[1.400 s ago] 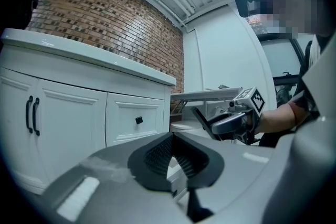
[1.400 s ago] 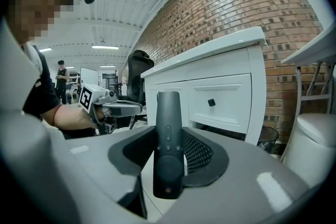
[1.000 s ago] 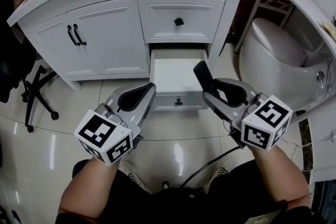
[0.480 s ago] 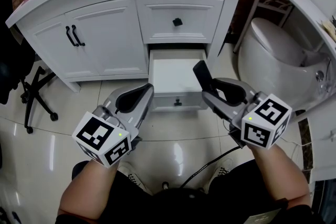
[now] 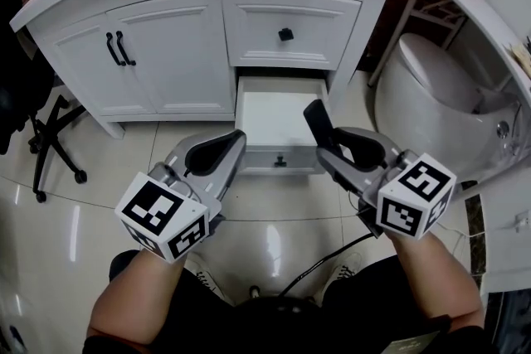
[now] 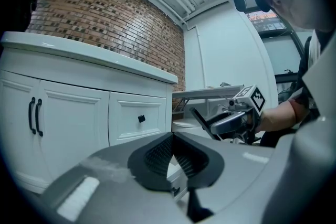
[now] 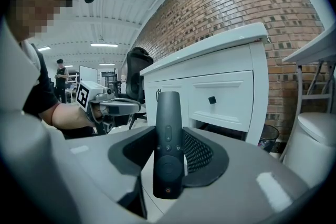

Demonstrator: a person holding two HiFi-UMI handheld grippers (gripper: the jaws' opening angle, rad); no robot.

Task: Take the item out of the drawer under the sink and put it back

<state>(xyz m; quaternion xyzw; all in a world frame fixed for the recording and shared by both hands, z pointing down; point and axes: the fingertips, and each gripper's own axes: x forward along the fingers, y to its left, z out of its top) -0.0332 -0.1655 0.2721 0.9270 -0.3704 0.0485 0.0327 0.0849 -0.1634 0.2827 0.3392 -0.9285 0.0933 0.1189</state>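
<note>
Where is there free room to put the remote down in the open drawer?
The open drawer is bare white inside, from side wall to side wall: room for the remote. Its near corners are crowded by the left gripper and the right gripper.

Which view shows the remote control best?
The right gripper view: the remote control stands upright between the jaws, with its buttons facing the camera. The head view shows it only as a tilted dark slab with no buttons discernible. The left gripper view shows it small and far off, as a thin dark bar.
</note>
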